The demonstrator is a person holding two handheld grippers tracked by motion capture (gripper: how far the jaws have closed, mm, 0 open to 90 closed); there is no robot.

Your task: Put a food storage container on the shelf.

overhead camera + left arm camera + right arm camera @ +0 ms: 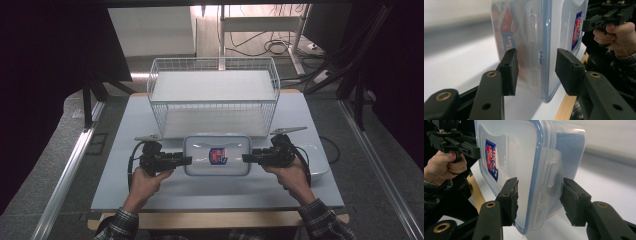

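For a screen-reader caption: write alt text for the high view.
A person's two hand-held grippers, the left gripper and right gripper, clamp the short ends of a clear plastic food container with a blue-edged lid and a red-and-blue label. It sits over a white table, just in front of a white wire basket.

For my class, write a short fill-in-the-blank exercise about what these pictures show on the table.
1. The clear plastic food container with a blue-rimmed lid is gripped at both short ends by two ____.
2. Behind the container stands a white ____ basket.
3. The sticker on the lid is red, white and ____.
4. The person's sleeves have a ____ pattern.

Missing words: grippers; wire; blue; checked
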